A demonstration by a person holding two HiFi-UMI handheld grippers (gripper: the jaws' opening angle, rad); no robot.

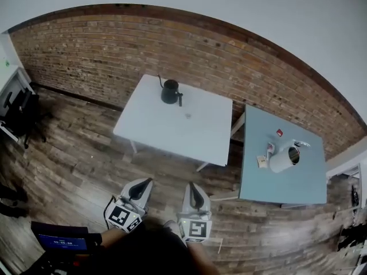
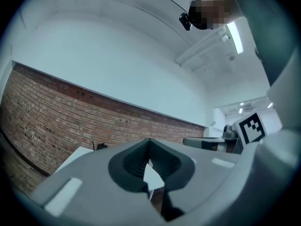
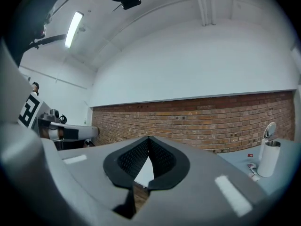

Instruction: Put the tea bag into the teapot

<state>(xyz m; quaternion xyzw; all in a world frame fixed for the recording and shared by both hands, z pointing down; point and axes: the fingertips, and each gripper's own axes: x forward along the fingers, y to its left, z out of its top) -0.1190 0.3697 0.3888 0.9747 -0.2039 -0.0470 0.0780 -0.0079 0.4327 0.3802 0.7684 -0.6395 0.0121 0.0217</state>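
The black teapot (image 1: 170, 91) stands on the white table (image 1: 200, 136), near its far edge by the brick wall (image 1: 103, 56). To the right, the blue table (image 1: 298, 182) carries a white canister (image 1: 284, 159) with small packets lying just beside it. The tea bag (image 1: 269, 150) seems to be one of these, though they are too small to be sure. It is well apart from the teapot.

Both tools are held level over the wood floor (image 1: 74, 171), short of the tables. The left gripper (image 1: 146, 183) has its jaws pressed together on nothing. The right gripper (image 1: 192, 187) is likewise closed and empty.
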